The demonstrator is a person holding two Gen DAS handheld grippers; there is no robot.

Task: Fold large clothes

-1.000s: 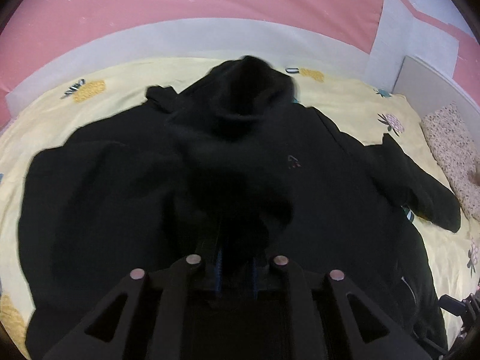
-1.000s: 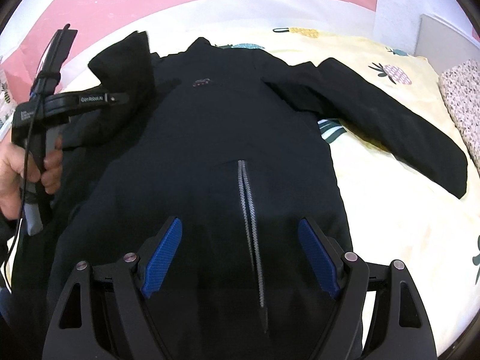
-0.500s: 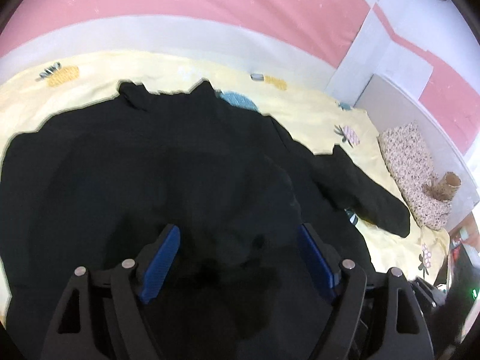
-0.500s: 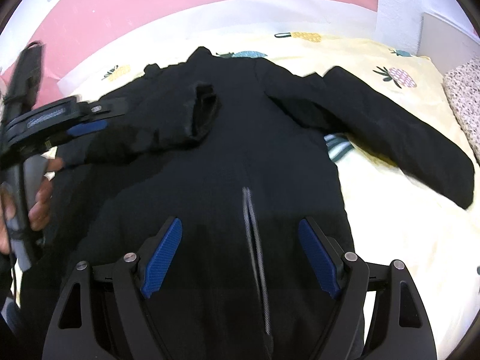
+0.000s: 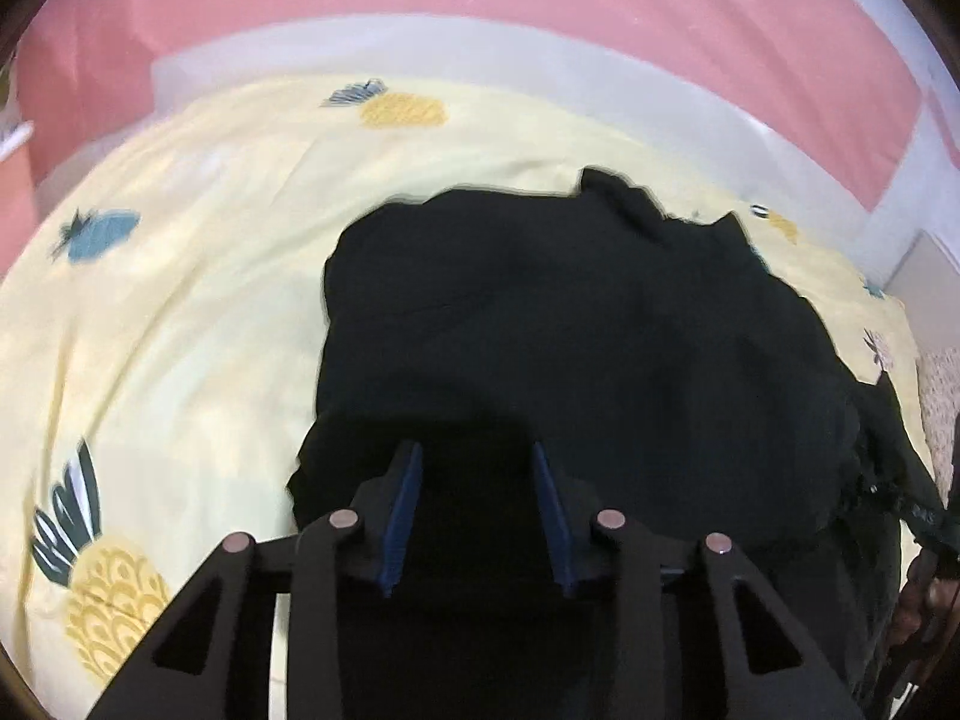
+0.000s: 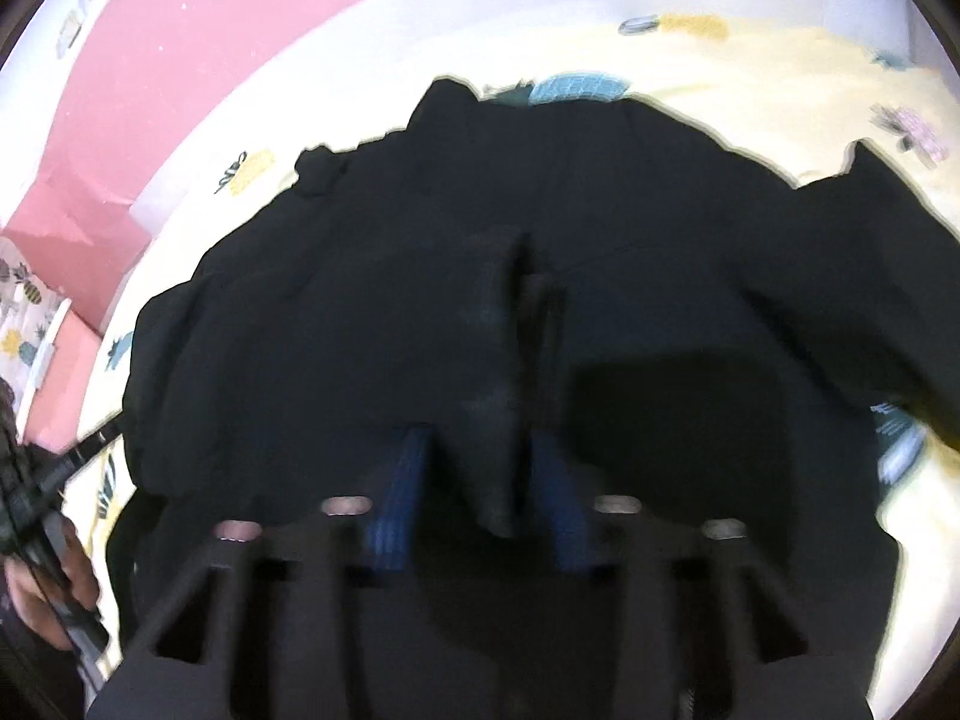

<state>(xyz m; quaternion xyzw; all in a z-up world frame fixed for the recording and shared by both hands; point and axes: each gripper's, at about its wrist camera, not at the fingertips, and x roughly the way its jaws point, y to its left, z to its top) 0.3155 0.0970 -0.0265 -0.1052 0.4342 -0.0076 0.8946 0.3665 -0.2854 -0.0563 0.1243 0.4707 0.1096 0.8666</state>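
Note:
A large black jacket [image 5: 600, 348] lies spread on a yellow pineapple-print bedsheet [image 5: 180, 312]. Its left sleeve is folded in over the body. My left gripper [image 5: 477, 480] hovers low over the jacket's lower left edge, its blue pads apart with nothing between them. In the right wrist view the jacket [image 6: 630, 228] fills the middle. My right gripper [image 6: 480, 480] is low over the jacket's front, pads partly closed around a raised fold of black fabric by the zipper; the view is blurred. The right sleeve [image 6: 870, 252] lies out to the right.
A pink wall [image 5: 480, 0] with a white band runs behind the bed. A floral pillow [image 5: 942, 396] lies at the right edge. The hand holding the left gripper [image 6: 42, 570] shows at the left of the right wrist view.
The left gripper let go of the sleeve, which now lies folded over the jacket, and swung to the lower left edge. The right gripper dropped onto the jacket's front and narrowed around a fold.

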